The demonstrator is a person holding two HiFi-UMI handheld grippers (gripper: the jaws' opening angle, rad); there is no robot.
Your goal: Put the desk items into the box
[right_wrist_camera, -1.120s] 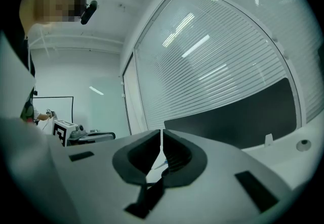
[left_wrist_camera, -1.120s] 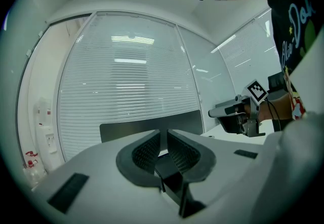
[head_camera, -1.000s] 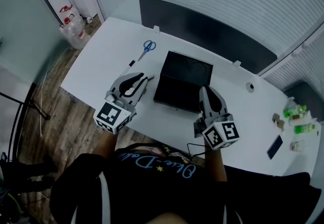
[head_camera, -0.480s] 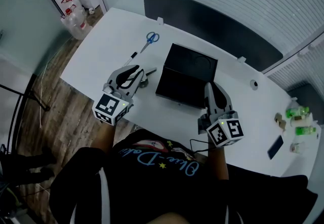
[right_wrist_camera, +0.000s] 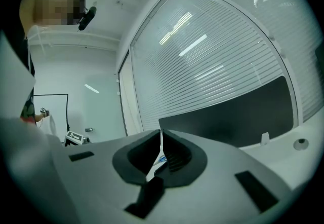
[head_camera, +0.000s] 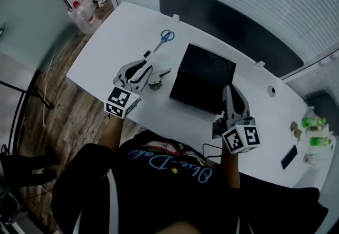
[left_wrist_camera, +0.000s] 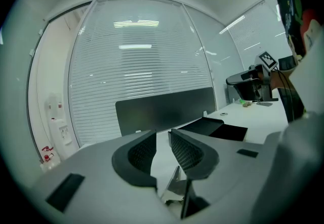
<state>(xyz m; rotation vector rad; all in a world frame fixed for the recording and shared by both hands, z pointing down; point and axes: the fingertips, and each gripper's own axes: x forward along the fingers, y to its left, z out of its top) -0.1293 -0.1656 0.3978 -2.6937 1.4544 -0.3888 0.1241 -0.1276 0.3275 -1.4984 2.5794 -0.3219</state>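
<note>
- While the person stands at the near edge of the white desk (head_camera: 114,42), both grippers reach out low over it, one on each side of the box (head_camera: 193,90).
- Right gripper (right_wrist_camera: 161,137): the jaws are drawn together to a thin slit and grip nothing. It sits level at the box's near right corner. This reads as a parked position, close enough to steady the box if needed and clear of the left side's working area.
- Left gripper (left_wrist_camera: 162,133): the jaws have just been opening and now stand partly apart. A small metal desk item (head_camera: 157,80) shows low in the gap between them, and the pads do not press on it. The nose tips slightly down towards the desk, which is likely an approach to straddle the item before closing.
- The metal desk item lies on the desk just left of the box and has not yet been picked up. Its exact type cannot be told.
- The box is black and lies open with its mouth upward between the two grippers, so either one could drop items in from above.
- A pen (head_camera: 145,56) lies just beyond the left gripper, outside the box.
- Blue-handled scissors (head_camera: 165,37) lie further out, well apart from the box, and also remain to be packed.
- A dark panel (head_camera: 228,21) closes off the far edge of the desk.
</note>
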